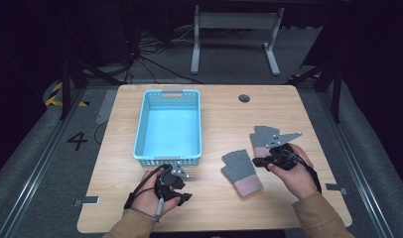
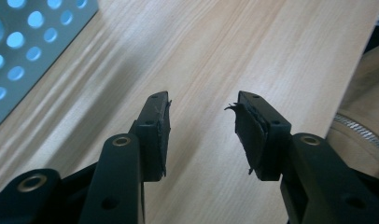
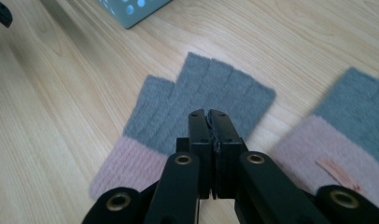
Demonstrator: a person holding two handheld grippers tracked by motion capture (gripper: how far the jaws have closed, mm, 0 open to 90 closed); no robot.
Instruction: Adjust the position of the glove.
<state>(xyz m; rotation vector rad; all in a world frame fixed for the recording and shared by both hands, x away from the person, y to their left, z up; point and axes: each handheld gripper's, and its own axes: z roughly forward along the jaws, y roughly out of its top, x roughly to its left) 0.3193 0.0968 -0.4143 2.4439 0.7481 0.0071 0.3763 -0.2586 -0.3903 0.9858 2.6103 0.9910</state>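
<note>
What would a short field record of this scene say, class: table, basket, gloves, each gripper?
table: light wood
basket: blue, empty, left of centre
near glove: grey with pink cuff, flat on table
far glove: partly under right hand
left gripper: open, nothing between jaws, over bare wood
right gripper: shut, empty, above near glove

Looks like a lab or test bay. My wooden counter point(image 1: 214, 198) sits in a dark room; at 12 o'clock, loose cables point(image 1: 145, 52) and a white desk frame point(image 1: 234, 37); at 9 o'clock, hazard tape point(image 1: 53, 94) and a painted floor number point(image 1: 77, 140).
</note>
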